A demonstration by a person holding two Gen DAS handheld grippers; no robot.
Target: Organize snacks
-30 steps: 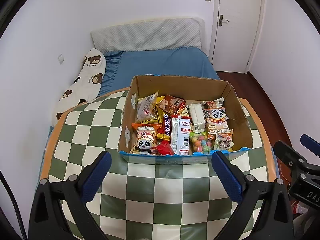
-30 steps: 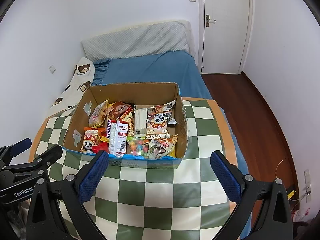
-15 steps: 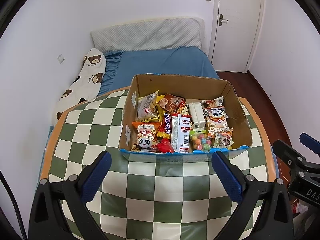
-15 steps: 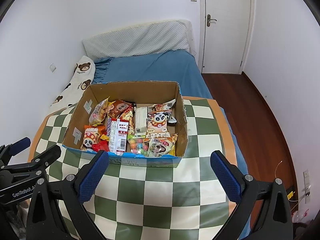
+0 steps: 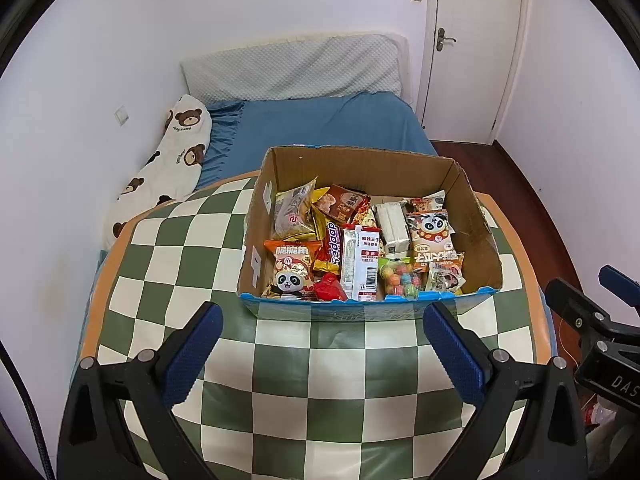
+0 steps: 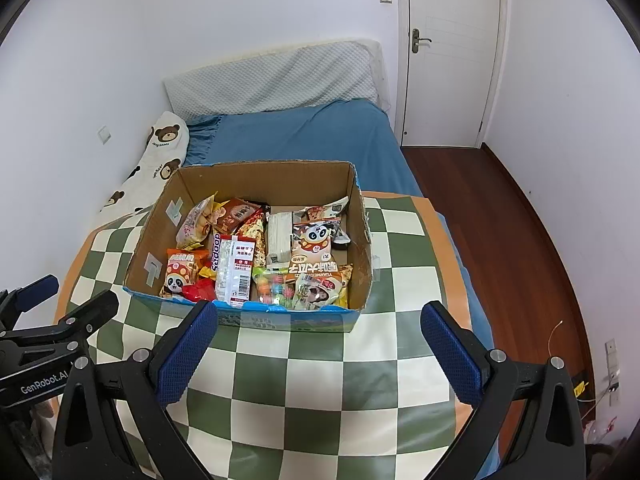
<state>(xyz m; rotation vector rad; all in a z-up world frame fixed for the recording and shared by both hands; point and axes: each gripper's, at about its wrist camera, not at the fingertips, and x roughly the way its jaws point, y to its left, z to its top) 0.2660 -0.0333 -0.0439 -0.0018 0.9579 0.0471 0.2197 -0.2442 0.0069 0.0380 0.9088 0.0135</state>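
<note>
Left wrist view: left gripper (image 5: 320, 322) spread wide, holding nothing, above the checked table (image 5: 320, 380). Right gripper's fingers poke in at the right edge, cut off. Beyond, the cardboard box (image 5: 472, 216) holds the snacks (image 5: 356, 248), packed together; lower packets hidden. Right wrist view: right gripper (image 6: 320, 320) likewise spread, empty; adds wood floor (image 6: 520, 240) and door (image 6: 452, 52). Bed (image 6: 304, 136) lies farthest; small print unreadable.
</note>
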